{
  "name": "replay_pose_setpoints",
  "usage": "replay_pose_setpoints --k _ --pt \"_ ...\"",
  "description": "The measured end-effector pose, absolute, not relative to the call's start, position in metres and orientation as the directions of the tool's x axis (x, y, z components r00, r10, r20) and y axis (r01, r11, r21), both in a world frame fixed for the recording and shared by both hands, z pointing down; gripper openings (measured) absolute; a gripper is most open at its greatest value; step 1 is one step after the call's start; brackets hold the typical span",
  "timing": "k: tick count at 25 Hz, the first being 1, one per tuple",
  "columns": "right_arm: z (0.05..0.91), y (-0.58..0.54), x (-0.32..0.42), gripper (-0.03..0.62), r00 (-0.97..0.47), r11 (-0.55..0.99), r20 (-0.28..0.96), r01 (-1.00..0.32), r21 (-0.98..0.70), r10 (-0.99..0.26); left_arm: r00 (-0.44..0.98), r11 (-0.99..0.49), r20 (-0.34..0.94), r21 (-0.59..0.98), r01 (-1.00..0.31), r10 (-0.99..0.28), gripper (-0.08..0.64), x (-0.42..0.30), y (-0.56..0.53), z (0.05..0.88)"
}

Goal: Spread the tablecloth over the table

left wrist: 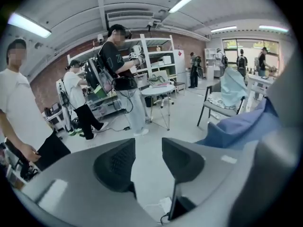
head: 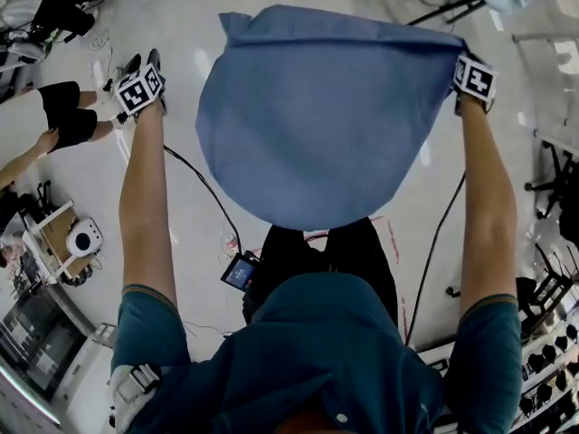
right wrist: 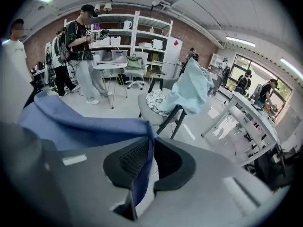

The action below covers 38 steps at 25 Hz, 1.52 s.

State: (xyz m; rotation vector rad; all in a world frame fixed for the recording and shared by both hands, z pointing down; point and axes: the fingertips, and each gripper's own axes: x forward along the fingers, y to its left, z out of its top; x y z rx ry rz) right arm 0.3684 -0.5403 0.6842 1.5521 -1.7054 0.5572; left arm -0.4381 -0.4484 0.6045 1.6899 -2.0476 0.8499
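The blue tablecloth billows in the air in front of me, spread wide and sagging toward my body. My right gripper is shut on its far right corner; in the right gripper view the blue fabric runs between the two black pads and hangs below them. My left gripper stands open to the left of the cloth, apart from its free left corner. In the left gripper view the jaws gape with only floor between them, and the cloth lies off to the right. No table shows.
People stand at the left and by shelves. A small round white table and a chair draped with pale blue fabric stand ahead. Cables trail over the floor, and racks sit at the lower right.
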Motion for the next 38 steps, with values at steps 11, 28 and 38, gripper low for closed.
replay_pose_setpoints --k 11,28,38 --pt "0.696 -0.479 0.386 0.11 0.126 -0.093 0.743 -0.992 0.086 -0.657 0.472 -0.634 0.665 -0.003 -0.774 -0.579 0.023 -0.136 -0.444 0.671" --pt "0.679 -0.443 0.26 0.109 -0.184 0.209 0.691 -0.977 -0.049 -0.699 0.185 -0.336 0.687 -0.091 -0.938 -0.703 0.052 -0.172 -0.514 0.688" --pt "0.709 -0.37 0.128 0.012 -0.45 0.542 0.759 -0.826 -0.154 -0.471 0.26 -0.465 0.657 -0.155 -0.872 -0.707 0.018 -0.116 -0.395 0.674"
